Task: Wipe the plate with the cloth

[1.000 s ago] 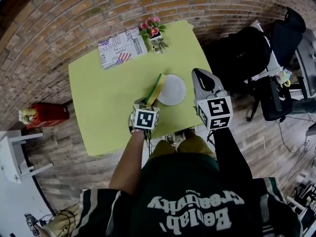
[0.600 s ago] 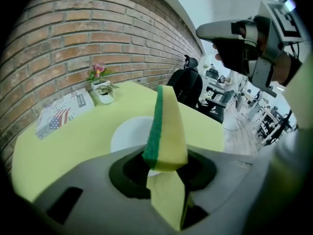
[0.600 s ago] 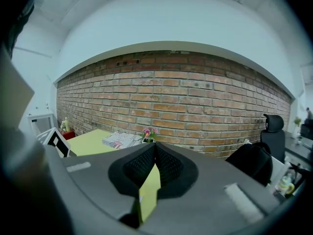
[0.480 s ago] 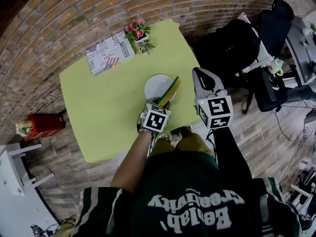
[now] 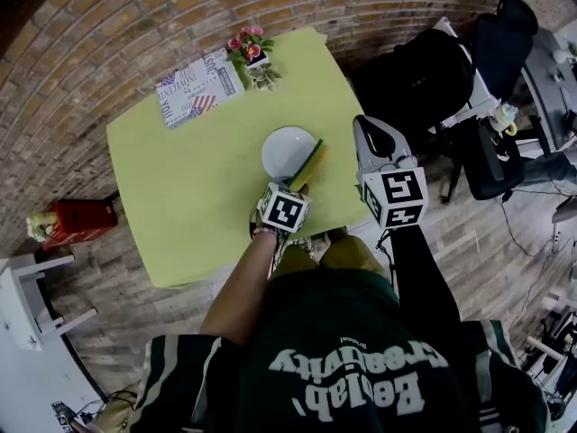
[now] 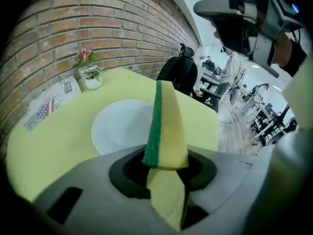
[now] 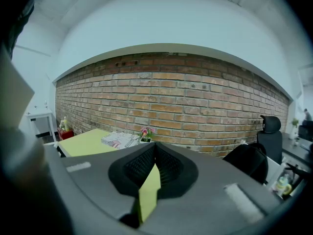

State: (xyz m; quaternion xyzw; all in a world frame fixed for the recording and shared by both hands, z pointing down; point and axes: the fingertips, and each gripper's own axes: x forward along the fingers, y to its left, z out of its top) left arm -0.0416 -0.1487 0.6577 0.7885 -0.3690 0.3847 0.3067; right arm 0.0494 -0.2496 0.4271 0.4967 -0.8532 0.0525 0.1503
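A round white plate (image 5: 284, 150) lies on the yellow-green table (image 5: 180, 188). My left gripper (image 5: 296, 188) is shut on a yellow sponge with a green scouring side (image 5: 307, 165), which stands on edge over the plate's near right rim. In the left gripper view the sponge (image 6: 166, 126) rises from my left gripper (image 6: 164, 168) in front of the plate (image 6: 120, 129); whether it touches the plate I cannot tell. My right gripper (image 5: 364, 128) hangs shut and empty off the table's right edge, and in its own view that gripper (image 7: 154, 153) points level at the brick wall.
A small pot of pink flowers (image 5: 252, 54) and a printed paper (image 5: 198, 84) sit at the table's far side. A black bag and office chair (image 5: 424, 79) stand to the right. A red thing (image 5: 77, 219) and a white stool (image 5: 32, 296) are on the floor at left.
The sponge in my left gripper has gone from the plate's left edge across to its right side. The right gripper has held still.
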